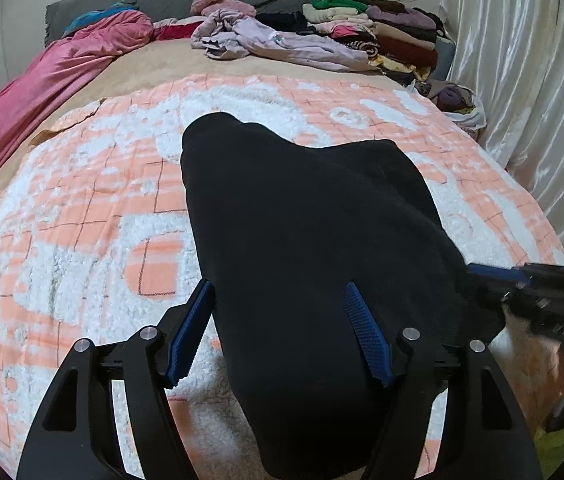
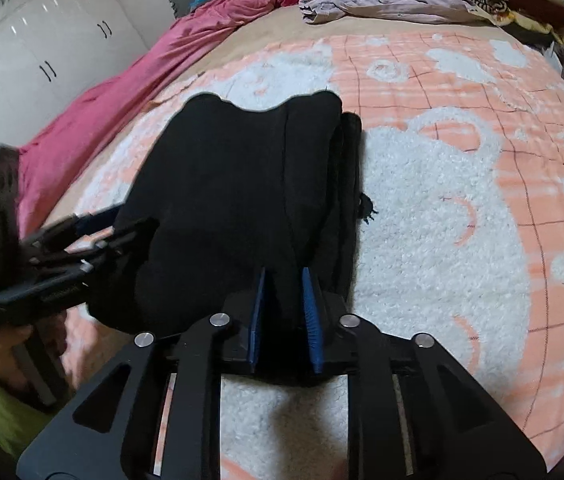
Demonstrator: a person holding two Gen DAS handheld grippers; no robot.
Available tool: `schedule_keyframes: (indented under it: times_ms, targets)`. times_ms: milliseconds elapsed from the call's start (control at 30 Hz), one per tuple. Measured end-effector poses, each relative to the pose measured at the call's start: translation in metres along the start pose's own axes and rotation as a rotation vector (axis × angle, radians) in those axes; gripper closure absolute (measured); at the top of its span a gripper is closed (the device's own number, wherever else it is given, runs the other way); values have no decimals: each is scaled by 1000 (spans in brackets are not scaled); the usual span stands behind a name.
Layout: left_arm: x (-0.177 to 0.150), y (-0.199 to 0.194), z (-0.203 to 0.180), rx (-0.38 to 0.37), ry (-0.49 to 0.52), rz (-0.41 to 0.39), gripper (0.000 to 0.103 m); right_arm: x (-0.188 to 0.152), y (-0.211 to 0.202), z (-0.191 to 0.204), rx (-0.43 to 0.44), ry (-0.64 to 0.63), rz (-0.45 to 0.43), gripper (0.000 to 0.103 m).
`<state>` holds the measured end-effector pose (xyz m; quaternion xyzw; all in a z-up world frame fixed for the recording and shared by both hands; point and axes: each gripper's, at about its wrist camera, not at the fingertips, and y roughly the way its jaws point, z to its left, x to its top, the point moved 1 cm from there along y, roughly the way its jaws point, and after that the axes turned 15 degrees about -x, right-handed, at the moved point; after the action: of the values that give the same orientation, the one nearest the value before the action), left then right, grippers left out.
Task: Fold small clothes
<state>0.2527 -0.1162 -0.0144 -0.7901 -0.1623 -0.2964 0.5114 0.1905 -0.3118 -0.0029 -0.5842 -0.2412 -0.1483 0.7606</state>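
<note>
A black garment [image 1: 306, 224] lies partly folded on the orange-and-white fleece blanket [image 1: 93, 208]. My left gripper [image 1: 277, 304] is open, with its blue pads wide apart and the near end of the garment between them. My right gripper [image 2: 285, 280] is shut on the garment's near edge [image 2: 249, 184]. In the left wrist view the right gripper [image 1: 478, 270] shows at the garment's right edge. In the right wrist view the left gripper [image 2: 93, 224] shows at the garment's left edge.
A pink duvet [image 1: 41, 80] lies along the bed's left side. A lilac garment [image 1: 265, 40] and a stack of folded clothes [image 1: 382, 28] are at the far end. A white curtain [image 1: 522, 80] hangs on the right. White wardrobes [image 2: 21, 48] stand on the left.
</note>
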Motion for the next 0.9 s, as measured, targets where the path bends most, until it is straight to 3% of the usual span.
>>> schedule_keyframes:
  times_ms: [100,200,333,467,500,533,633,733,900]
  targets:
    - [0,0,4,-7,-7,0,34,13,-19,-9,-10,42,-92,86]
    - [0,2,4,-10,-8,-3,33,30,-14,-12,-25,80,-130,77]
    - [-1,2,3,-5,-8,-11,34,49,17,0,-65,71,-101,63]
    - [-1,2,2,-5,-3,-10,34,52,48,4,-82,70,-44,62]
    - [-1,2,2,-5,-2,-11,34,50,56,6,-80,57,-20,66]
    - [-1,2,2,-5,0,-11,34,48,58,7,-72,45,-18,79]
    - [0,1,0,-6,1,-14,34,48,46,5,-95,55,-47,91]
    - [3,0,-7,-10,16,-17,34,51,32,1,-125,70,-90,93]
    - [6,6,-13,2,34,-12,32,45,56,-4,-179,61,-47,92]
